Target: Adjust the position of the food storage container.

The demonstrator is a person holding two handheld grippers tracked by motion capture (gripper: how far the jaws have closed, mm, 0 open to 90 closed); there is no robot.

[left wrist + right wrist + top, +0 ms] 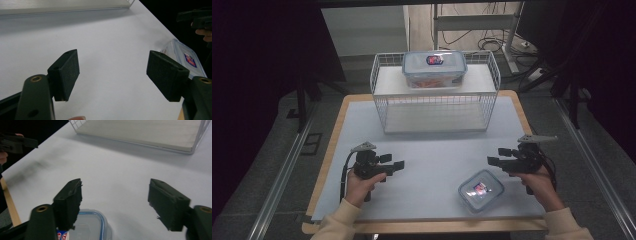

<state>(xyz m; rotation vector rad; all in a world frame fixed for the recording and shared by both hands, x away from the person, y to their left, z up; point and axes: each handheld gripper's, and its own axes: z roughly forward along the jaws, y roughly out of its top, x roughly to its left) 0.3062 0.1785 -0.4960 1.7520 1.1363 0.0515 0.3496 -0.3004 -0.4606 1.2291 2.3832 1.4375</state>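
A white mat (427,165) is covering the table, with a wire rack (435,92) standing at its far edge and a large box (434,68) sitting on the rack's upper shelf. A small box (480,190) with a blue-edged lid is lying on the mat near the front edge, to the right of the middle. The right gripper (494,156) is hovering just beyond and above it, jaws spread wide and holding nothing, so the small box is lying below and towards the person from those jaws. The left gripper (397,165) is waiting well apart on the other side, also wide open and empty, so the right hand is clearly the nearer one. The small box's long axis is running diagonally, from front left to back right. Both lids are carrying a red and blue label (481,188), but its writing is too small to read.
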